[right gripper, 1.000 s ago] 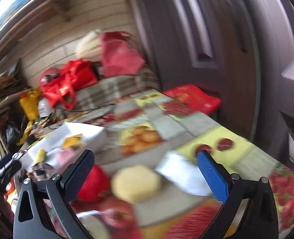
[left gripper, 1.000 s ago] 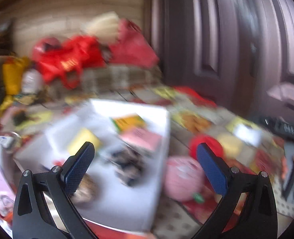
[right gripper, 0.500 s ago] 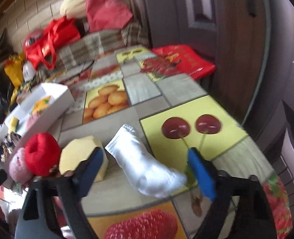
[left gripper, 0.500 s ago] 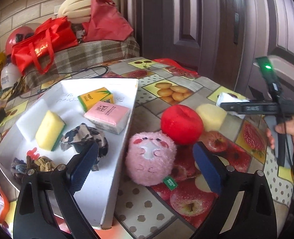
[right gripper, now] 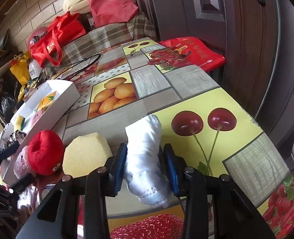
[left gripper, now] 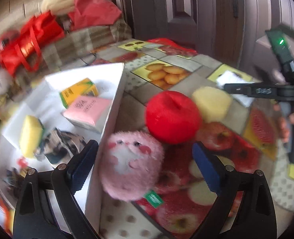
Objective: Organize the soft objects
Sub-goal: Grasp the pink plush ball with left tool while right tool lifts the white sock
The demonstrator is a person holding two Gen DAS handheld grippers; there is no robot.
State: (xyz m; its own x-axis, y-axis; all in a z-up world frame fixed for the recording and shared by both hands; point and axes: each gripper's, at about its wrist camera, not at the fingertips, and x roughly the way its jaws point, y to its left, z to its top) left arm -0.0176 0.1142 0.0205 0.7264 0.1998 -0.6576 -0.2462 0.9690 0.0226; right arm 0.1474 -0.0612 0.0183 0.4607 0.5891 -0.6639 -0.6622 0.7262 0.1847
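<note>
A pink plush toy [left gripper: 131,165] lies on the table against the white box [left gripper: 109,119]. My left gripper [left gripper: 145,166] is open with its fingers on either side of the plush, not touching it. Behind it lie a red plush apple [left gripper: 172,116] and a yellow sponge [left gripper: 211,101]. My right gripper [right gripper: 145,166] is shut on a white sock [right gripper: 145,157] that lies on the table. The red apple [right gripper: 44,151], yellow sponge [right gripper: 86,153] and pink plush [right gripper: 21,164] show to its left.
The white box [right gripper: 53,107] holds a pink tissue pack [left gripper: 88,109], a yellow-green pack [left gripper: 79,91], a yellow sponge [left gripper: 29,135] and patterned cloth [left gripper: 59,145]. Red bags [right gripper: 57,33] sit behind the table. A dark door [right gripper: 216,20] stands on the right.
My left gripper has moved forward around the pink plush. My right gripper has moved onto the white sock and closed on it.
</note>
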